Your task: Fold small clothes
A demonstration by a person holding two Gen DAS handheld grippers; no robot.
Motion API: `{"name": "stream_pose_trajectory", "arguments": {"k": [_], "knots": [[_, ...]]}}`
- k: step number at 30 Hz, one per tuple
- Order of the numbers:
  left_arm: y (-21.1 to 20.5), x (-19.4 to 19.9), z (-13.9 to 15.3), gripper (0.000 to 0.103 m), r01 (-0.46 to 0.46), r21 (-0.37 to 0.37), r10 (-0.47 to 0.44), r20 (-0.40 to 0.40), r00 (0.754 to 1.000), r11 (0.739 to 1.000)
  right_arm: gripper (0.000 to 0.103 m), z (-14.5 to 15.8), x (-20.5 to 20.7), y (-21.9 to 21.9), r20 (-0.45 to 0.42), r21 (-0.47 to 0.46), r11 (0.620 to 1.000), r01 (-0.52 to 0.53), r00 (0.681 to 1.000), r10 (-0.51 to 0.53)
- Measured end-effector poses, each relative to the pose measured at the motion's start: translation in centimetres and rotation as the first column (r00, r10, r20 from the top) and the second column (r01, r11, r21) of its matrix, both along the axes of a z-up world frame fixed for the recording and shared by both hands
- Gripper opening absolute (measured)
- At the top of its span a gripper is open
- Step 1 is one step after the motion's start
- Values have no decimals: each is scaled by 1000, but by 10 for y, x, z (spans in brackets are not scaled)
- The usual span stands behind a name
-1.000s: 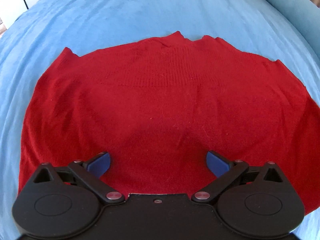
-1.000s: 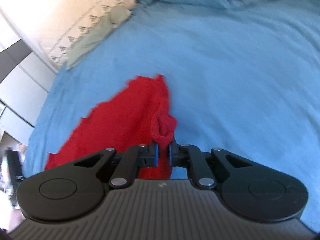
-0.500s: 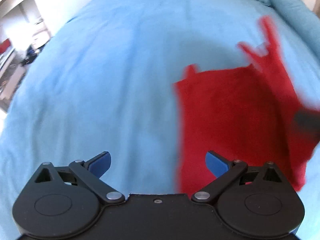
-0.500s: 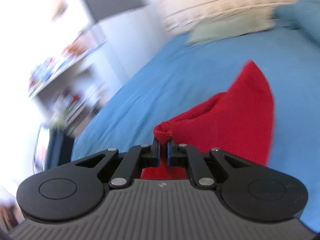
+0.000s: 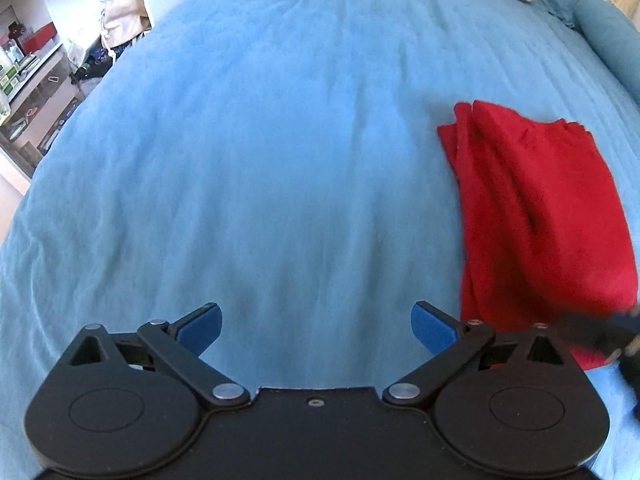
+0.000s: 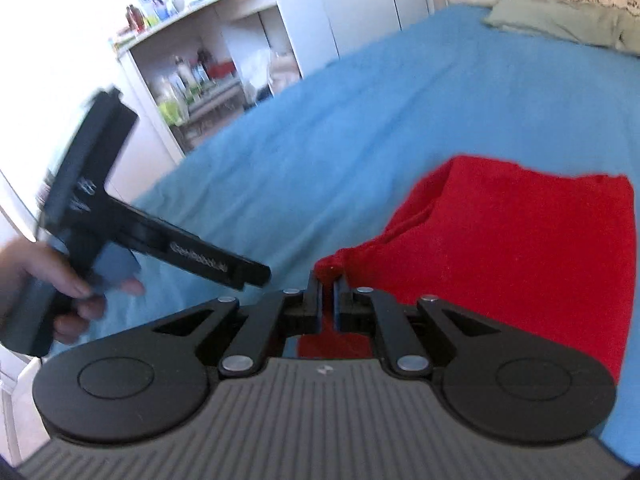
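Note:
A red knit garment (image 5: 536, 216) lies folded over on the blue bed cover, at the right of the left wrist view. My left gripper (image 5: 316, 326) hangs open over bare blue cover to the garment's left, with nothing between its blue pads (image 5: 204, 326). In the right wrist view my right gripper (image 6: 328, 292) is shut on a bunched edge of the red garment (image 6: 512, 248), which spreads out to the right of the fingers. The left gripper's black body (image 6: 120, 224) and the hand holding it show at the left of that view.
The blue bed cover (image 5: 280, 128) fills most of both views. A green pillow (image 6: 560, 20) and a blue bolster (image 5: 608, 36) lie at the head of the bed. White shelves with bottles and boxes (image 6: 192, 72) stand beside the bed's left edge.
The garment lay spread flat under the left gripper; now it is folded over to the right. My right gripper carried its pinched edge across. The left gripper moved left, off the cloth.

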State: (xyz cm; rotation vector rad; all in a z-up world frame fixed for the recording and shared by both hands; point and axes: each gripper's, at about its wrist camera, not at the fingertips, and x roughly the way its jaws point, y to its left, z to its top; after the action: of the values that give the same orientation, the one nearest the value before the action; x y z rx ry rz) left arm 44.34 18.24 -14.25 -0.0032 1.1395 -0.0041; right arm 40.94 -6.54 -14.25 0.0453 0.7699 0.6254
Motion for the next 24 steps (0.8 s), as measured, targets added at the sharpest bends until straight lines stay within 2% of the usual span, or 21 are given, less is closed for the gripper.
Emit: {"name": "stream_pose_trajectory", "arguments": {"k": [1,4,7,9,10,11,14,16,20,22,24], "knots": [[-1,1,1,102,1,-3,-1,3,1000,1000,20,-2,2,1,-11,-9,1000,-20,1000,20],[-7,4,5,102,20,-13,-20,19,1000,1000,20,-23,5,12,-60,-112,991,-79,996,72],[-17,9,10,102,59,-18,-58,48,997,998,28,-43,4,15,-73,-153,983,-101,993,90],[-24,11,16,102,94,-35,-91,71,993,995,57,-42,5,13,-65,-146,984,-99,994,90],[-28,13,20,102,114,-48,-109,84,990,992,76,-40,2,10,-63,-152,984,-95,994,86],[-34,15,24,102,138,-61,-131,102,986,989,82,-36,0,8,-41,-157,984,-84,996,78],[-53,21,37,101,227,-105,-209,155,965,968,85,-19,-7,-7,9,-155,986,-58,998,60],[-68,29,42,100,288,-126,-263,181,947,949,88,-10,-9,-26,23,-166,986,-3,1000,7],[-99,53,31,85,365,-163,-330,205,921,917,91,1,-5,-68,32,-167,979,121,993,-117],[-112,65,20,77,371,-169,-338,196,921,913,91,3,0,-91,16,-133,975,178,984,-178],[-120,76,7,63,363,-164,-336,172,926,917,91,-1,10,-107,-3,-105,966,235,972,-236]]}}
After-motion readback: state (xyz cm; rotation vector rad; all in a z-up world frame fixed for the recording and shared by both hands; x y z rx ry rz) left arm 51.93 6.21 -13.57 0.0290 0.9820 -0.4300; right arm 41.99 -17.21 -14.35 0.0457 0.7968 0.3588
